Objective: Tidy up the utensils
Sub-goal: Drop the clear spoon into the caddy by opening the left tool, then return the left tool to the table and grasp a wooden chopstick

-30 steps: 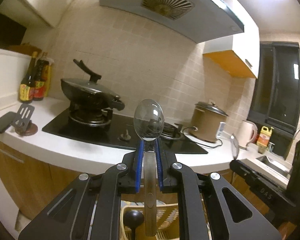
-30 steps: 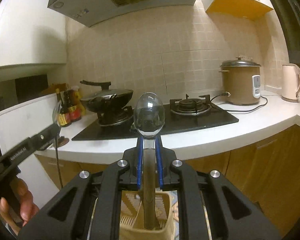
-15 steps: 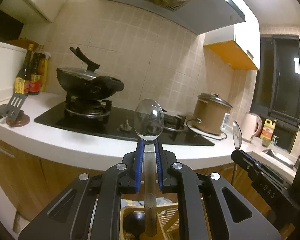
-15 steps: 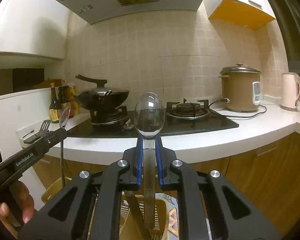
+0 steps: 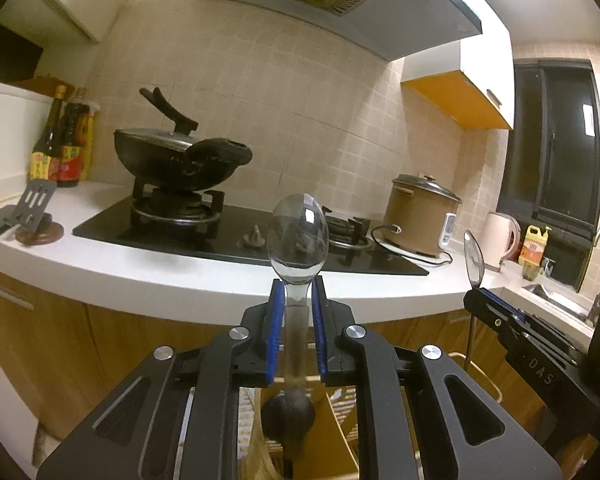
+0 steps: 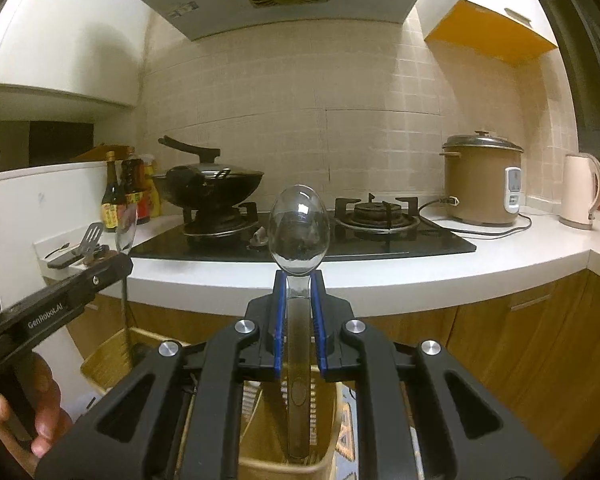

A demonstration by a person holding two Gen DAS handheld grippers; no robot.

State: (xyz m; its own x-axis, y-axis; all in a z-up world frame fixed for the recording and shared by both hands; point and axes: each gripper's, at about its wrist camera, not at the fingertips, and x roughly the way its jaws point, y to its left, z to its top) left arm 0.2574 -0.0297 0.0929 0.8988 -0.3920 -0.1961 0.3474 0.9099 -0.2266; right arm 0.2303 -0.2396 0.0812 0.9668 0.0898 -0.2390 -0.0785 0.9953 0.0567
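Note:
My left gripper (image 5: 296,292) is shut on a steel spoon (image 5: 297,240), bowl up, handle hanging down over a woven utensil basket (image 5: 340,432) that holds a dark ladle (image 5: 287,416). My right gripper (image 6: 298,284) is shut on a second steel spoon (image 6: 299,230), its handle reaching down into a tan utensil holder (image 6: 284,468). The right gripper and its spoon (image 5: 473,258) show at the right of the left wrist view. The left gripper and its spoon (image 6: 125,226) show at the left of the right wrist view.
A white counter (image 6: 380,276) holds a black gas hob (image 6: 420,242), a covered wok (image 5: 172,152), a brown rice cooker (image 6: 482,180), a kettle (image 6: 582,190), sauce bottles (image 5: 56,140) and a slotted turner (image 5: 36,200). Wooden cabinet doors (image 6: 520,344) stand below the counter.
Both grippers have sunk lower in front of the counter, each still holding its spoon. The baskets below have come closer.

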